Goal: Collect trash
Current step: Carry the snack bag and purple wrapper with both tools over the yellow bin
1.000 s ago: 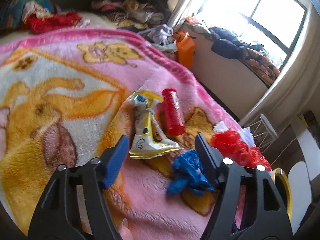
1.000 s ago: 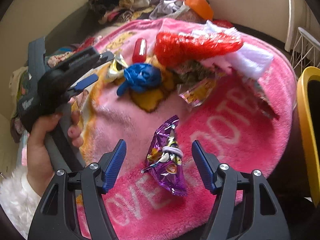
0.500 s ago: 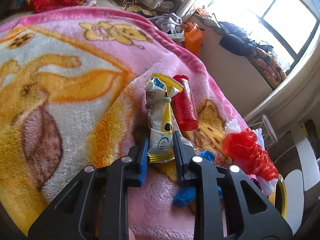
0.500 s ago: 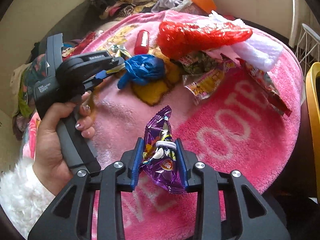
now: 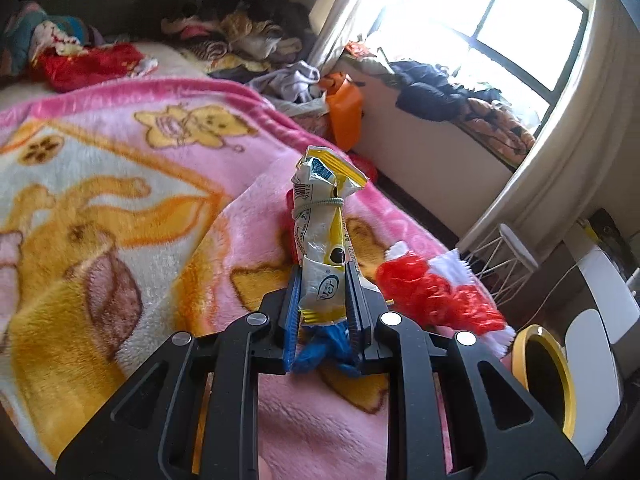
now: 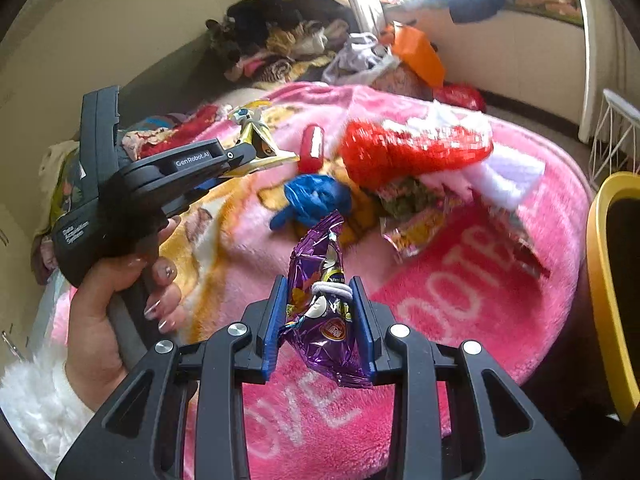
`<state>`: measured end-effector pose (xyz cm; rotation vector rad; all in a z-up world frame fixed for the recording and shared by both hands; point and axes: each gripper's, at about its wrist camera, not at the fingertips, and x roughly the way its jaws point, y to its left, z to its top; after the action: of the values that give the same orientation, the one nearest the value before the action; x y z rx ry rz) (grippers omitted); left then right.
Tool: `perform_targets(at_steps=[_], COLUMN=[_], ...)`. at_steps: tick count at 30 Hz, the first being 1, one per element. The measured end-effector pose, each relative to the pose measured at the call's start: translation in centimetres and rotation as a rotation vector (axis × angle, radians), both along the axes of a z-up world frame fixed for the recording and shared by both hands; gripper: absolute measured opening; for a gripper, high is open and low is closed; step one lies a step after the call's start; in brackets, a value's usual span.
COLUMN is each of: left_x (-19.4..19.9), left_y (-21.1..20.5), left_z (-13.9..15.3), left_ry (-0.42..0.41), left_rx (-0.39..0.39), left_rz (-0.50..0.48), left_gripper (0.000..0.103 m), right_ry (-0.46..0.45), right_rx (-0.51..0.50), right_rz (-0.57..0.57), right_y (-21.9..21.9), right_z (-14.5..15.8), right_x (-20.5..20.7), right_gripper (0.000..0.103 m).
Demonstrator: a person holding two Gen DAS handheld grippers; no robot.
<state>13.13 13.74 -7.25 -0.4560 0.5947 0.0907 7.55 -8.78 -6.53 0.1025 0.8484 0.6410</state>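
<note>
Trash lies scattered on a pink blanket [image 5: 140, 208] w/ cartoon animals, and two pieces are up off it in grippers. Yellow-white wrapper [image 5: 322, 248], tied round its neck w/ an elastic band, stands upright in the left gripper [image 5: 322, 300]; jaws closed on its lower end, blue pads pressing both sides. Purple snack bag [image 6: 324, 308], cinched w/ a white hair tie, sits in the right gripper [image 6: 320, 320]; jaws clamped on its middle, bottom end hanging clear above the blanket's pink part w/ white lettering.

On the blanket: crumpled blue plastic bag [image 6: 314, 198] near the middle, just behind the purple bag in the right wrist view and partly hidden under the left gripper's fingers in the left view. Red tube [image 6: 312, 148] lies beyond it, toward the far edge. Red mesh bag [image 6: 412, 148] w/ white fringe lies to the right of the blue one, w/ flattened snack packets [image 6: 416, 228] touching it on the near side, toward the blanket's right edge.

Person's left hand [image 6: 120, 304], fluffy white sleeve, grips the left gripper's handle at left of the right wrist view. Yellow-rimmed bin [image 6: 604, 280] stands off the blanket's right edge. Clothes pile [image 5: 240, 40] and orange bag [image 5: 344, 108] beyond the far edge; bright window [image 5: 500, 24] at upper right.
</note>
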Motion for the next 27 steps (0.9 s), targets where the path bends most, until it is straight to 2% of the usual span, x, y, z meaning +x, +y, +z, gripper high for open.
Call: perform_targets(at_steps=[8,16,27], left_x=[-1.3,-2.2,-2.9], left_y=[-1.6,-3.3,-5.7], left_z=[2.4,4.2,5.2], left_ry=[-0.057,-0.098,-0.124], left_rx=[0.010,0.012,0.013], left_rz=[-0.047,-0.092,-0.155], left_gripper=[0.015,0.015,0.015], right_ry=[-0.107,-0.141,-0.190], right_rx=[0.003,0.035,0.042], right_rz=[-0.017,-0.074,-0.158], right_y=[-0.2,-2.6,-5.8], right_z=[2.2,3.7,5.3], right_x=[-0.1,0.8,1.1], right_gripper=[0.030,0.030,0.030])
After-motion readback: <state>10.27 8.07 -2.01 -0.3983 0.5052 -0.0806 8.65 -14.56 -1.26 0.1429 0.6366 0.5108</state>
